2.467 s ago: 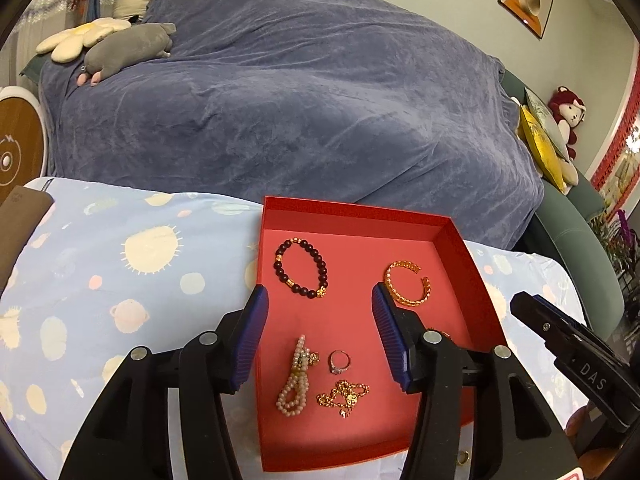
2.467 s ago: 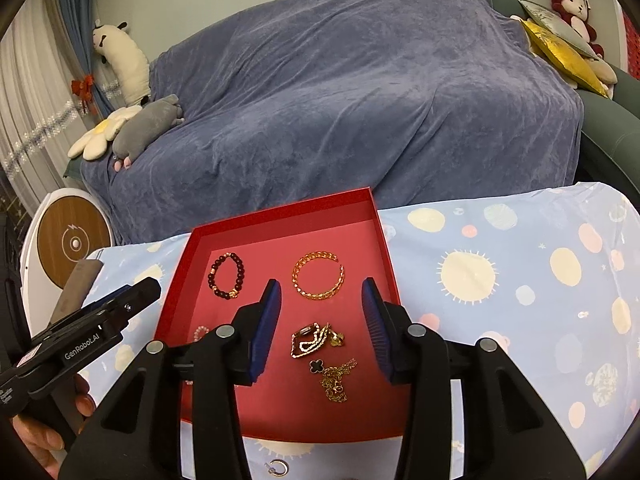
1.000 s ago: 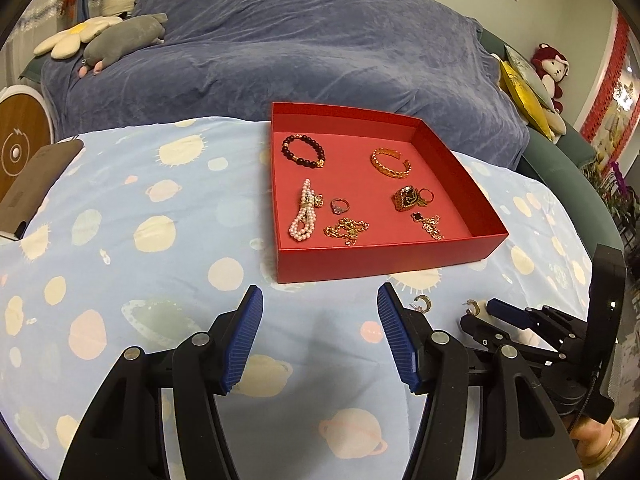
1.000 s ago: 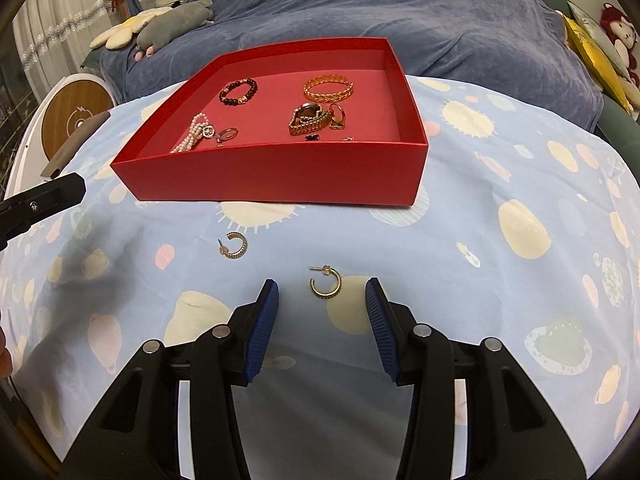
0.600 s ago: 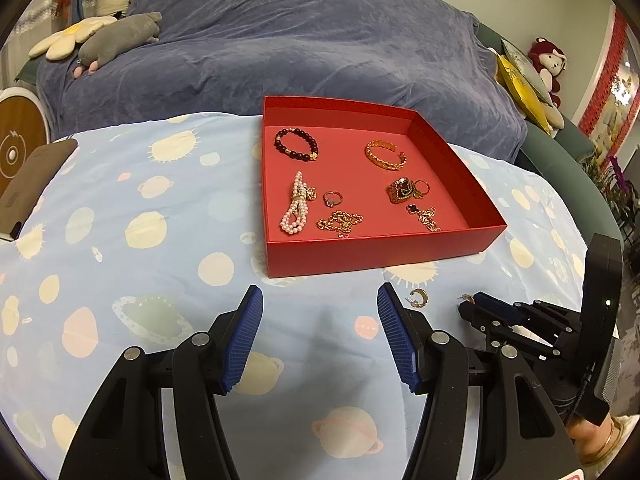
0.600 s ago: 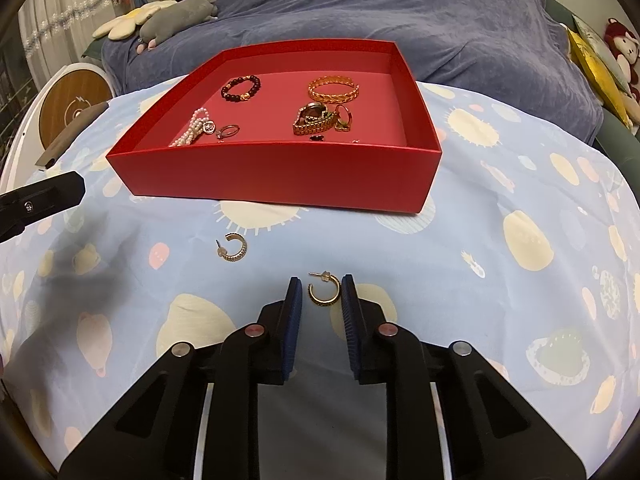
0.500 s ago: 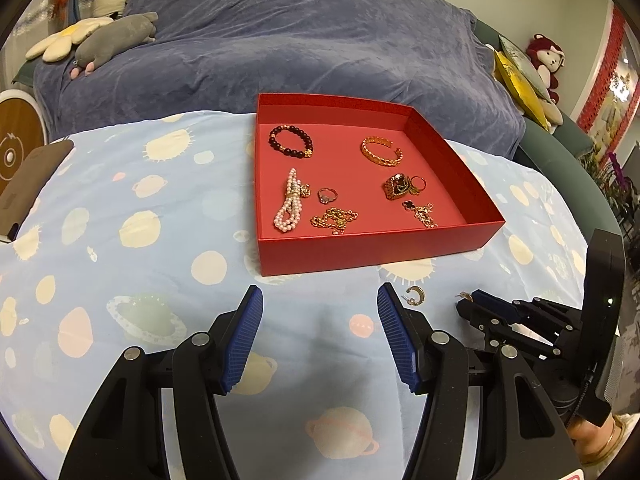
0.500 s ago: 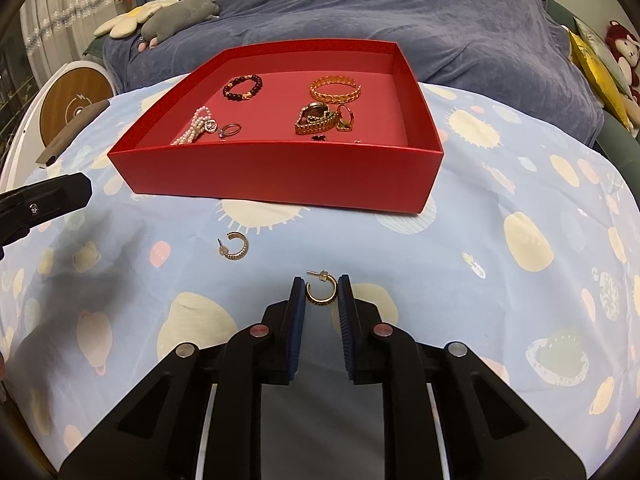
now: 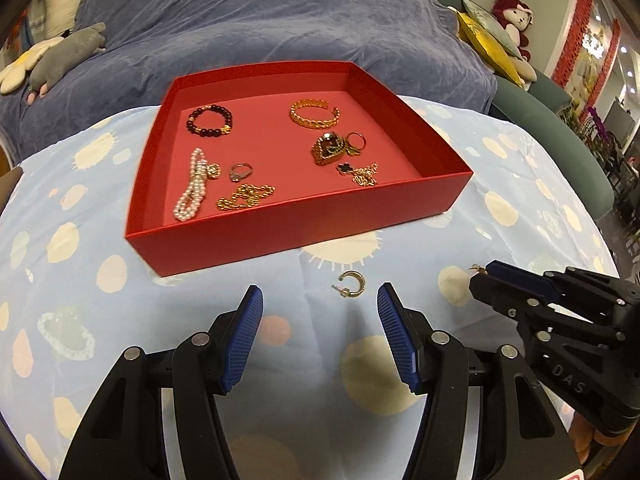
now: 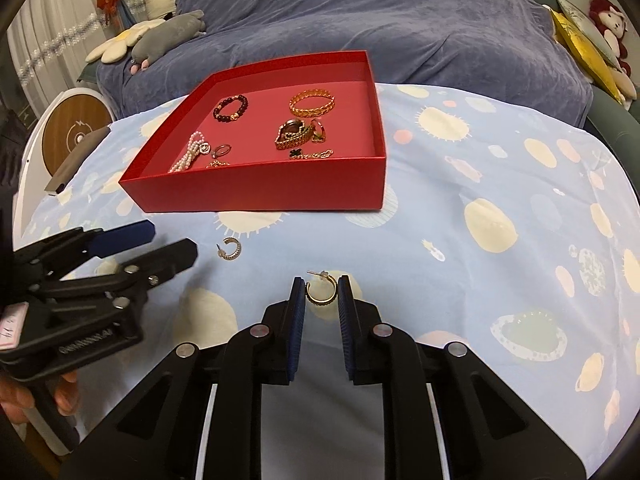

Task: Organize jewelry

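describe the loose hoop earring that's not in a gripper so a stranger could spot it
Find the red tray on the spotted blue cloth. Just before its front wall lies a small gold hoop earring, beside the open left gripper. Its twin sits between the right gripper's pads; this one lies free.

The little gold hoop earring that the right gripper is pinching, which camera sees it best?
The right wrist view. There the hoop earring sits whole between the right gripper pads, which have just closed on it. The left wrist view shows only its post poking out at the right gripper's tip.
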`<state>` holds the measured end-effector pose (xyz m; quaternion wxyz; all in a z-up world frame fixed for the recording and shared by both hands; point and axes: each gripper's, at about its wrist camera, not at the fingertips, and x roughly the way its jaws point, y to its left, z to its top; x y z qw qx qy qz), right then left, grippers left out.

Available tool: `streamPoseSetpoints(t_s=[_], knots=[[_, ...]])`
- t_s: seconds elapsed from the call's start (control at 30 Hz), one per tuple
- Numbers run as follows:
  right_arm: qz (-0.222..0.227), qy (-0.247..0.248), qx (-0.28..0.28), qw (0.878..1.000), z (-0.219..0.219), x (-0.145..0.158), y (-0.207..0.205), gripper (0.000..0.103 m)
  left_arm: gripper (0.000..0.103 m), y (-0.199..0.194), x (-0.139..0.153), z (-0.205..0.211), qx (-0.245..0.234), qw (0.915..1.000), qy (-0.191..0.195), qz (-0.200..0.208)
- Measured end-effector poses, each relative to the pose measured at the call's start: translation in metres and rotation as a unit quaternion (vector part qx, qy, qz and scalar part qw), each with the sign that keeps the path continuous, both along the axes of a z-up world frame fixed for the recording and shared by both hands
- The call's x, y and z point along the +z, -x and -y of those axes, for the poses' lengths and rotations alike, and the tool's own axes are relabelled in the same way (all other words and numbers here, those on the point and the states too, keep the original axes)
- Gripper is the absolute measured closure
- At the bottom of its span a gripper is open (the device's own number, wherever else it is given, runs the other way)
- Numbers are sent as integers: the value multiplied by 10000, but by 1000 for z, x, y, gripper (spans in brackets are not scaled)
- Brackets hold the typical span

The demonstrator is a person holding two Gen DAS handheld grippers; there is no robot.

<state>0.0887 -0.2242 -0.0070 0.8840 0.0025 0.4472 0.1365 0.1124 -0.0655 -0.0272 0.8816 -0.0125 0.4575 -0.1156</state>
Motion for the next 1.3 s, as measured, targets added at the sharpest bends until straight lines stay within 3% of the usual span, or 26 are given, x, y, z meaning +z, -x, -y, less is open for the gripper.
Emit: streamPoseSetpoints(t_s=[0.2,0.33,0.6,0.9,1.3], knots=[[-7,-88,-128,9999,14,2,-1,87,47,-9,-13,19,-111,9998,-172,20],[-25,-140,-168,9998,18,3,-2,87,63,-15,-17,25,-82,9996,-274,51],[-35,-190,-217,9996,24,3,-1,87,85,-13,-20,32,-120,9980,-564,248],[68,-255,-136,9996,13,13,0,87,85,-10,-15,31,-147,9983,-508,237],[242,-392,-13,9989,-10,31,-7,87,85,-4,14,8,80,9989,-233,406]])
